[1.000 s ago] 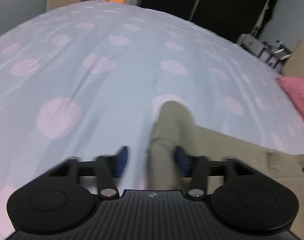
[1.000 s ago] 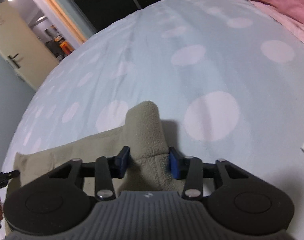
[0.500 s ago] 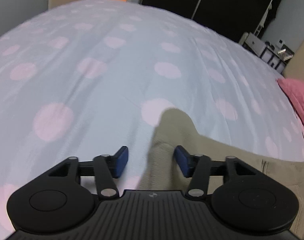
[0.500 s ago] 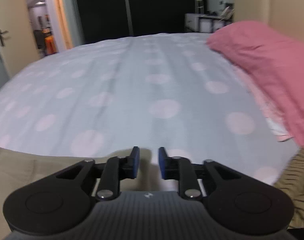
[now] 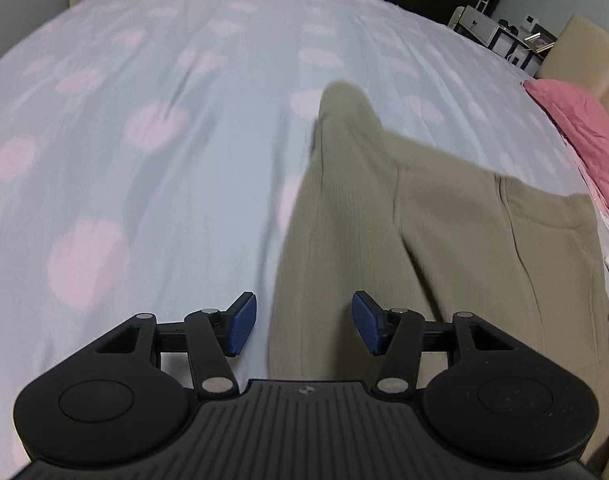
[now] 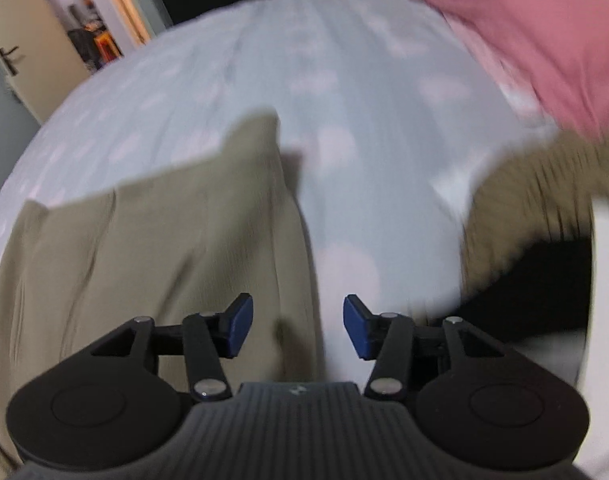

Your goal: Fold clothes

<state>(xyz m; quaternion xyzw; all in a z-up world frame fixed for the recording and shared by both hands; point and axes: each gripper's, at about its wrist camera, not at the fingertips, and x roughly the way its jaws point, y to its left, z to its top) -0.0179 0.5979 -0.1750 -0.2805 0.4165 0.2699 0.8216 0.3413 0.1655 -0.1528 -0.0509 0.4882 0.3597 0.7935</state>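
your left gripper [image 5: 300,326] tilts down, jaws narrowing, pads clear; right gripper [image 6: 294,326] widening, empty. soft khaki garment [image 5: 424,240] lies flat, frame centre-right, on dotted sheet [image 5: 144,160]; texture blurred, perhaps fleece.

A pale blue bedsheet [image 5: 184,184] with pink dots, pink pillow [image 6: 544,32], open doorway [image 6: 92,36] beyond.

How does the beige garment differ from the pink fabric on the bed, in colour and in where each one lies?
The beige garment is dull khaki; the pink fabric is rose. The garment is spread across the dotted bed sheet just ahead of both grippers; the pink fabric is bunched at the sheet's far right edge, away from them. Both are soft cloth resting on the same bed.
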